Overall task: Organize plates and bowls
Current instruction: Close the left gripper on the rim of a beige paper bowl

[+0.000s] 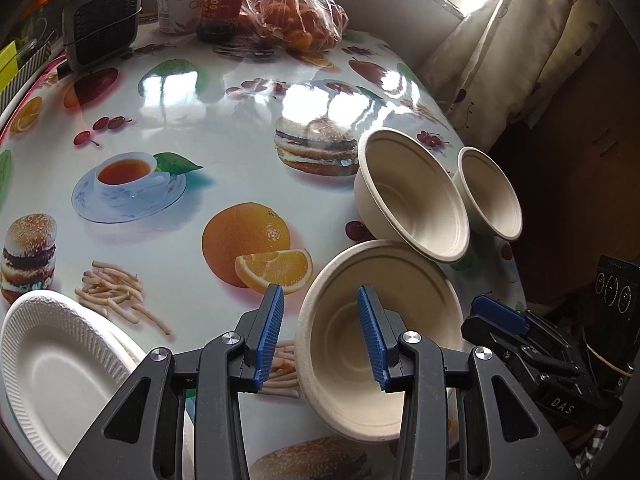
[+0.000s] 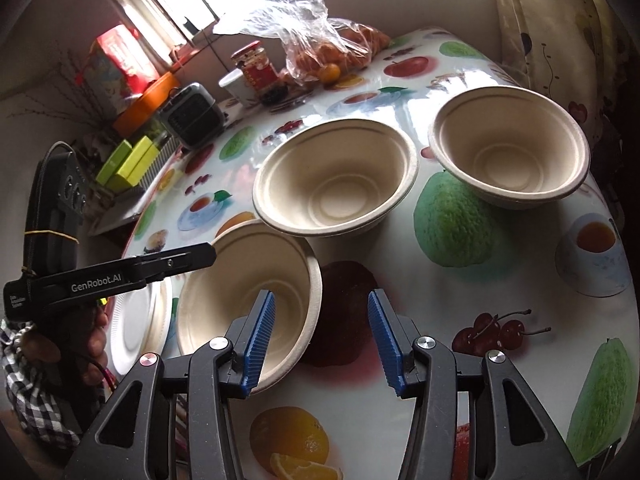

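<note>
We see our left gripper [image 1: 320, 334] with its jaws partly apart; the near rim of the nearest bowl [image 1: 340, 360] stands between the blue pads, yet no pad visibly presses on it, and the lower part of that bowl is hidden behind the black jaw arms. At ten o'clock from the gripper in the left wrist view lies a white plate [image 1: 52, 376], cut off by the picture's edge, with a second rim just showing beneath it, so we cannot count the stack. At one o'clock the middle bowl [image 1: 416, 200] overlaps the nearest bowl's far rim, and we cannot tell whether they touch; the far bowl [image 1: 492, 196] sits just beside it near the table [image 1: 224, 128] edge. Our right gripper [image 2: 322, 344] hangs partly open with only the printed tablecloth between its pads; its left pad stands over the nearest bowl's hollow, with no contact that we can see. At twelve o'clock, far across the table, a jar [image 1: 226, 0], a white tub [image 1: 178, 6] and a bag of oranges [image 1: 296, 12] blur together against the window glare.
</note>
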`<action>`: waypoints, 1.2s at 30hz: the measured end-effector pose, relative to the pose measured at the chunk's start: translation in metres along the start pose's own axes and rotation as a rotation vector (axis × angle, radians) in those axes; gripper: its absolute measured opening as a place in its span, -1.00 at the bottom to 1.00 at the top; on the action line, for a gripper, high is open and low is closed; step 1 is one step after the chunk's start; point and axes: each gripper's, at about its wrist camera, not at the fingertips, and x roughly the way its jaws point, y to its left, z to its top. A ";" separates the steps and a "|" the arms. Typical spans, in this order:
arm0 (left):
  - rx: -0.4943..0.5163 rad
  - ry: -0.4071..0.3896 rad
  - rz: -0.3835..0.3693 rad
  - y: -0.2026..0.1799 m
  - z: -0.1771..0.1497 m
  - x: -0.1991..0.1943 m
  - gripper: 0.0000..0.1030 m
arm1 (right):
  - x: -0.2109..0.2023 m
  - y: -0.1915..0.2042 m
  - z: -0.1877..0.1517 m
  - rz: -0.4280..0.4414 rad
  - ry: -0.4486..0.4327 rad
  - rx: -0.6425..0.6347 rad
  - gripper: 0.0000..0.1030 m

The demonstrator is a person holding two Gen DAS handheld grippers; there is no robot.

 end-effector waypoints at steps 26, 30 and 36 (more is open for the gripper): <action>0.098 0.061 -0.048 -0.041 -0.020 0.009 -0.23 | -0.013 -0.004 -0.020 0.011 0.006 0.006 -0.07; 0.120 0.070 -0.057 -0.049 -0.024 0.012 -0.23 | -0.021 -0.008 -0.023 -0.008 -0.012 0.011 -0.07; 0.136 0.080 -0.067 -0.057 -0.027 0.017 -0.23 | -0.027 -0.014 -0.028 -0.027 -0.012 0.019 -0.07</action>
